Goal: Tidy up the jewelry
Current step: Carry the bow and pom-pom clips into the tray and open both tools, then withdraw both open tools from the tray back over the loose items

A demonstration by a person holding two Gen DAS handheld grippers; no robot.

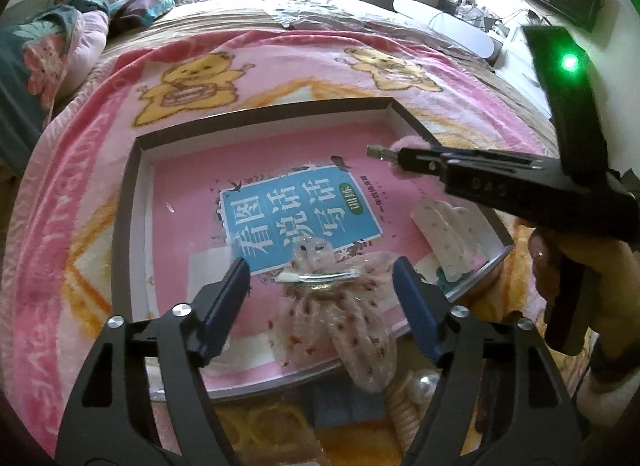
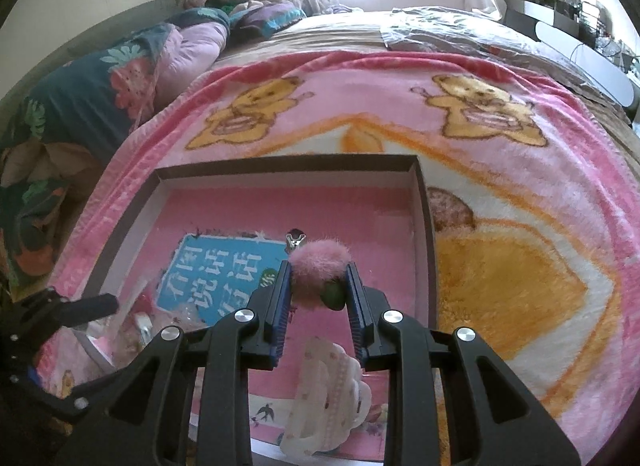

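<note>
A shallow box [image 1: 132, 169] with a pink book cover inside lies on a pink bear blanket. My right gripper [image 2: 319, 282] is shut on a fluffy pink hair clip [image 2: 318, 266] with a green bit and a metal clip end, held above the box. It shows in the left wrist view [image 1: 404, 155] too. My left gripper [image 1: 322, 272] is open over a dotted sheer bow clip [image 1: 340, 306] lying in the box. A white dotted claw clip [image 2: 324, 394] lies in the box under my right gripper and also shows in the left wrist view [image 1: 448, 234].
The pink blanket [image 2: 500, 225] covers the bed around the box. Pearl and beige beaded pieces [image 1: 416, 390] and a blue item lie near the box's front edge. Bedding is piled at the far left [image 2: 100, 85]. A shelf with electronics stands at the far right.
</note>
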